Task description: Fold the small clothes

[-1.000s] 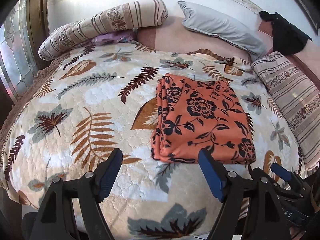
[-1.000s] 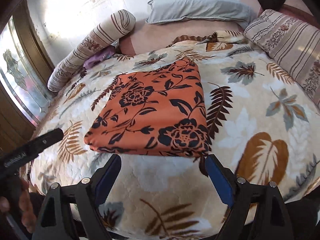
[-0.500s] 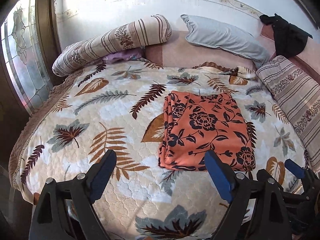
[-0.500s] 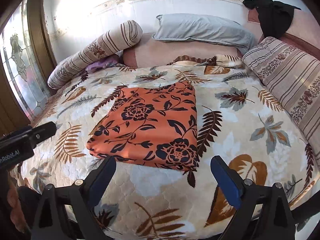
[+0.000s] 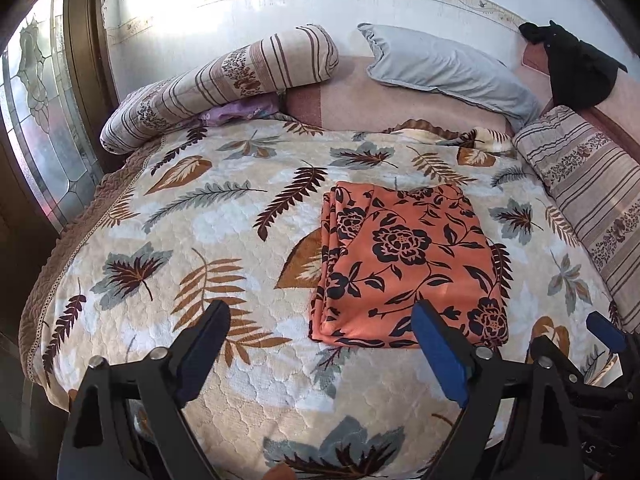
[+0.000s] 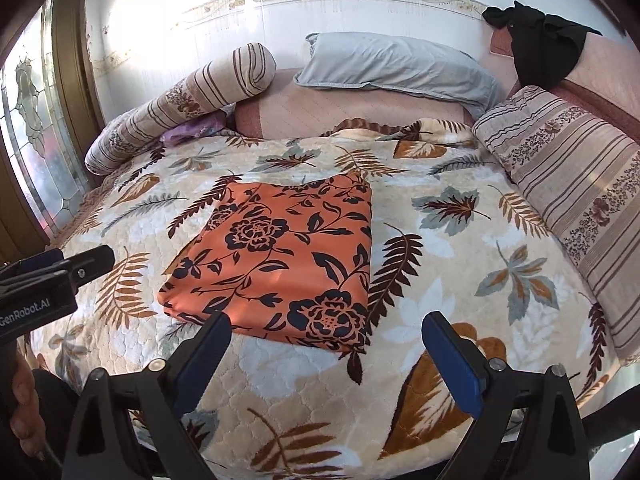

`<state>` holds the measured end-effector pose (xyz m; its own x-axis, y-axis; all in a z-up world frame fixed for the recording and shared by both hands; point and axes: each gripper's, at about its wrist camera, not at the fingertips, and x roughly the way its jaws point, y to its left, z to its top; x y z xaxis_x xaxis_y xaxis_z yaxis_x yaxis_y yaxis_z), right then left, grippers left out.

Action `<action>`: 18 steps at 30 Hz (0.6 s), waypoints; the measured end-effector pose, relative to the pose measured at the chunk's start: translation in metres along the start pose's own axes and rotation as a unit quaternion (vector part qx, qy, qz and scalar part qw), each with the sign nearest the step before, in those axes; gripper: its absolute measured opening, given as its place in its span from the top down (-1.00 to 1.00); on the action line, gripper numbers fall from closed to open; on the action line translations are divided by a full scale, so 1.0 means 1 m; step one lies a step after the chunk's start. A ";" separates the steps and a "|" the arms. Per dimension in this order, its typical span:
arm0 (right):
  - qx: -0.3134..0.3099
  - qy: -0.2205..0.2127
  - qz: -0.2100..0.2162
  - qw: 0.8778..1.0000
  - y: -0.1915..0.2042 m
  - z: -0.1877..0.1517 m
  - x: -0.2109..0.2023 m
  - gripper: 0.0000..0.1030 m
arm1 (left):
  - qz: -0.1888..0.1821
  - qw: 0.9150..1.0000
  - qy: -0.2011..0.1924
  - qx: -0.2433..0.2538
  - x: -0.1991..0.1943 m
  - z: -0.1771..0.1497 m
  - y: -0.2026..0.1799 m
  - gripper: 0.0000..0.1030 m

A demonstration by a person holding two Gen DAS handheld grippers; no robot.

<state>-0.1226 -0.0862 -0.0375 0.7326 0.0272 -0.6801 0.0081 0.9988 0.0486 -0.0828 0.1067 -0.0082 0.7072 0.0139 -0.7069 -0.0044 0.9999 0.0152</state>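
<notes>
An orange cloth with black flowers (image 5: 404, 256) lies folded into a flat rectangle on the leaf-patterned bed cover (image 5: 180, 240). My left gripper (image 5: 320, 312) hovers above the bed's near edge, short of the cloth's near left corner; its jaws are opening and hold nothing. In the right wrist view the same cloth (image 6: 280, 256) lies just beyond my right gripper (image 6: 326, 322), which is open and empty, clear of the fabric. The left gripper's body (image 6: 60, 272) shows at that view's left edge.
A striped bolster (image 5: 224, 80) and a purple cloth (image 5: 236, 112) lie at the far left, a grey pillow (image 5: 448, 68) at the head, a striped cushion (image 5: 588, 188) on the right. A black garment (image 5: 576, 64) hangs at the far right. A glass door (image 5: 44, 128) stands left.
Both grippers have risen and drawn back from the cloth, so more of the bed and wall shows. Both pairs of jaws stand wider than before. The cloth has not moved.
</notes>
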 end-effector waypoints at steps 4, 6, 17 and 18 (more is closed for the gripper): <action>-0.006 0.007 0.003 1.000 0.003 -0.001 0.000 -0.89 | -0.007 1.000 -0.009 -0.011 -0.001 0.002 0.002 -0.87; -0.011 0.010 0.005 1.000 0.006 -0.002 0.001 -0.89 | -0.001 1.000 -0.011 -0.010 -0.001 0.003 0.002 -0.87; -0.013 0.002 0.001 1.000 0.012 0.006 -0.002 -0.89 | -0.003 1.000 -0.008 -0.004 0.003 0.004 0.000 -0.87; -0.012 0.001 -0.001 1.000 0.011 0.007 -0.002 -0.89 | -0.005 1.000 -0.007 -0.004 0.003 0.005 -0.001 -0.87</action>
<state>-0.1192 -0.0754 -0.0298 0.7309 0.0262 -0.6820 -0.0070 0.9995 0.0309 -0.0772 0.1062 -0.0069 0.7170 0.0039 -0.6971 -0.0032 1.0000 0.0022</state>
